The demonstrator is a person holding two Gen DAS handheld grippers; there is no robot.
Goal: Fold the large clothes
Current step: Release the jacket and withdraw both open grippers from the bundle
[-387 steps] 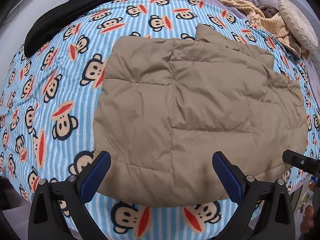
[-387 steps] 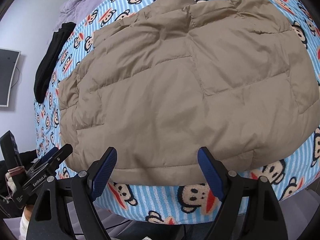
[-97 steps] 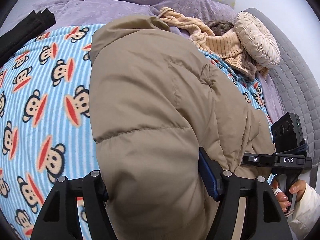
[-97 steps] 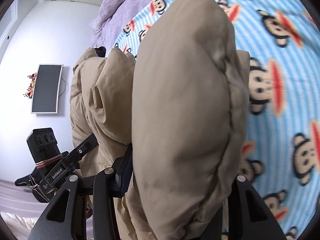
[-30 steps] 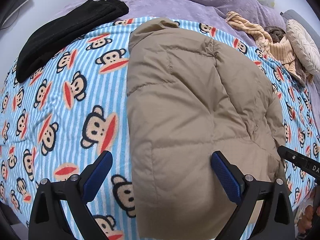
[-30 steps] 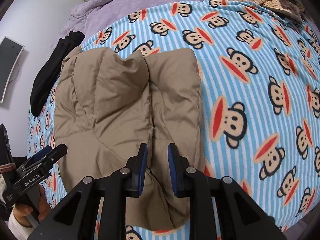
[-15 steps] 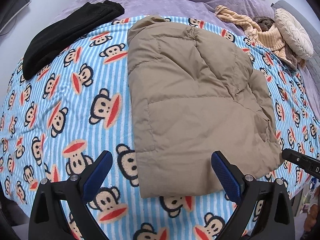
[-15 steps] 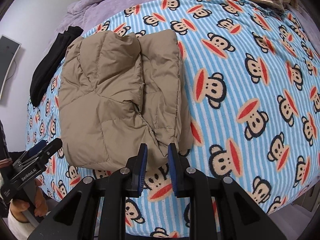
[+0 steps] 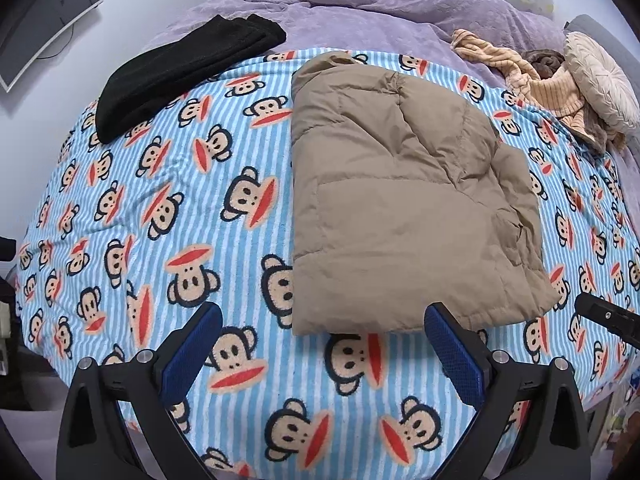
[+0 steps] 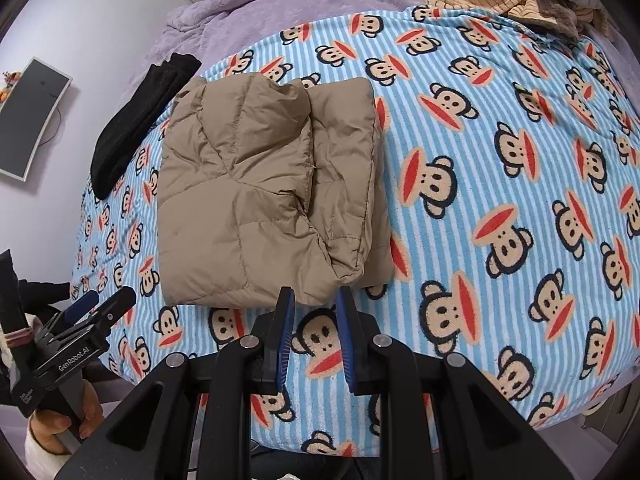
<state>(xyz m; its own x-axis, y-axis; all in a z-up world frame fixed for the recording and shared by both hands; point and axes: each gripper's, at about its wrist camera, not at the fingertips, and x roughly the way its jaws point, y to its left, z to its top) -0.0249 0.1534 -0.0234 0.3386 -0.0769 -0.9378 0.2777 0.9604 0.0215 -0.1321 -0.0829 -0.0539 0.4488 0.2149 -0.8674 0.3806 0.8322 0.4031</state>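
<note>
Both grippers had pulled back; I left the tan jacket point(image 9: 404, 200) folded on the monkey-print blanket point(image 9: 160, 208), left gripper point(image 9: 324, 356) spread wide, right gripper point(image 10: 314, 340) nearly closed, gripping nothing—fold apparently complete.

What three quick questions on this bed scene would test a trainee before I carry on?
1. True or false: the left gripper is clamped on the tan puffer jacket.
2. Which item lies nearest the jacket's far left corner? A) round pleated cushion B) folded black garment C) striped beige top
3. Fill in: the jacket rests on the blue striped ______-print blanket.

Key
1. False: its jaws stand wide open, short of the jacket's near edge. The right gripper has its jaws nearly together with nothing between them.
2. B
3. monkey
</note>
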